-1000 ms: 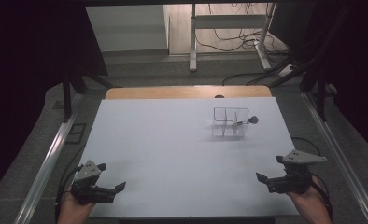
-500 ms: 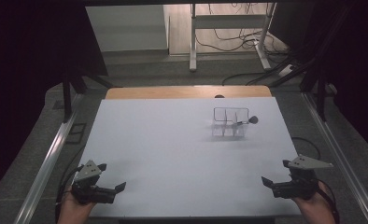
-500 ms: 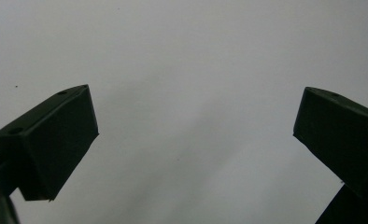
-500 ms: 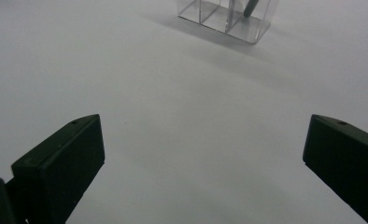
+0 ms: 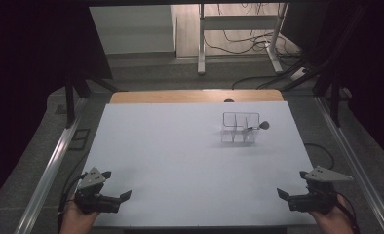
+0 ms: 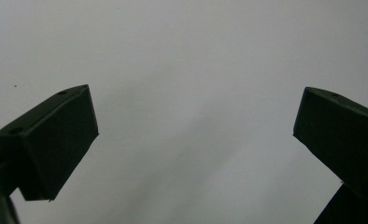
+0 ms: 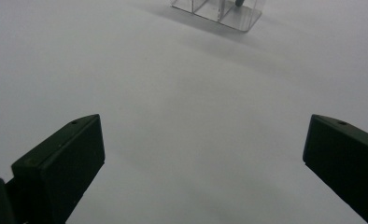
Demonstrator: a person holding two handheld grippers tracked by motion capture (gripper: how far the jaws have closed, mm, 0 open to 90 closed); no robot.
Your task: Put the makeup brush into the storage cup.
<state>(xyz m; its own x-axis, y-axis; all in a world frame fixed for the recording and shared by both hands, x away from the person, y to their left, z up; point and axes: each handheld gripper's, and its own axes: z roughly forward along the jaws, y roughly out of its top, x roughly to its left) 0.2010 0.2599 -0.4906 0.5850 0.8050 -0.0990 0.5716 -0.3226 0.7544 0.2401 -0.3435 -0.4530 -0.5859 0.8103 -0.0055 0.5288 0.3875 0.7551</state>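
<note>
Holding both grippers released at the near corners, left gripper and right gripper, we face the clear divided holder far right.

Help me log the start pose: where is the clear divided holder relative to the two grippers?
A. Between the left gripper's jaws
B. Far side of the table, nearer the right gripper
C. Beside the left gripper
B: the clear divided holder stands far up the white table, on the right gripper's side, untouched.

A lab: bare white table, dark curtains, floor cables.
</note>
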